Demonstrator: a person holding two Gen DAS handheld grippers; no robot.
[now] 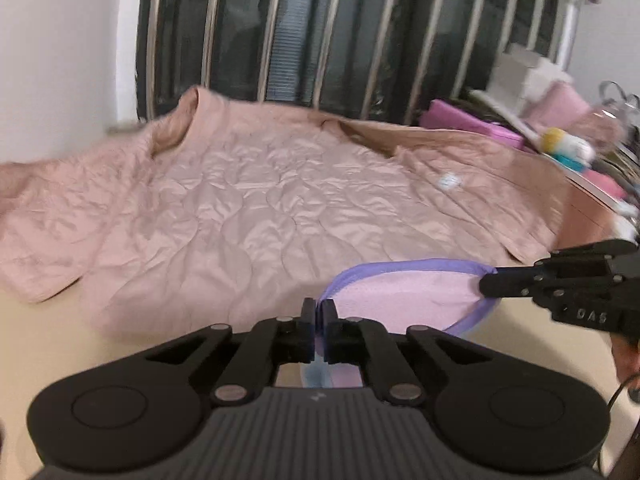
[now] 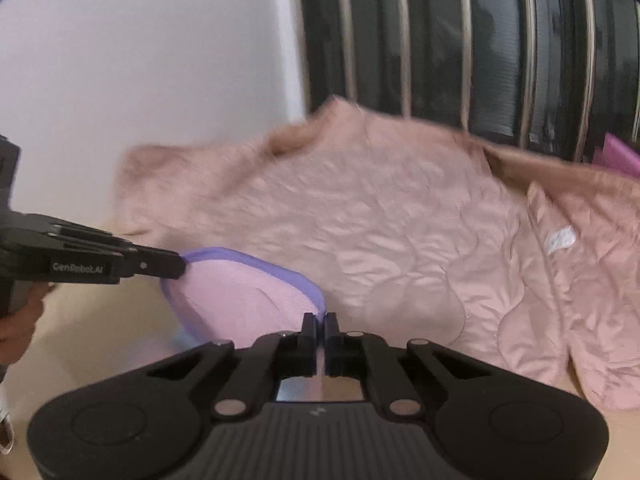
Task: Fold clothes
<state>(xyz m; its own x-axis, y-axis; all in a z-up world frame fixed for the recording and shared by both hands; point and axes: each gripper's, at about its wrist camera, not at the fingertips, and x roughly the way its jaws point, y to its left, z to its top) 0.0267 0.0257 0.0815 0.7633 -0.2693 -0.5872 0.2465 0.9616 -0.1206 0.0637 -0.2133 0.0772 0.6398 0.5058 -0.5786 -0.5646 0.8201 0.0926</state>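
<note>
Over the tan table (image 1: 48, 344) we've got two claws, left gripper (image 1: 319, 314) and right gripper (image 2: 319, 326), each clamped on one small pink garment (image 1: 404, 300) stretched between them, one quilted pink jacket (image 1: 248, 208) spread just behind.

The clutter (image 1: 560, 136) beside the quilted jacket (image 1: 260, 208) is motion-blurred; the jacket's sleeve runs off-frame.

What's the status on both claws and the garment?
Left claw and right claw both shut on the purple-trimmed pink garment, one edge each, stretched between them. Pink quilted jacket spread flat behind it. Nothing in the way.
</note>
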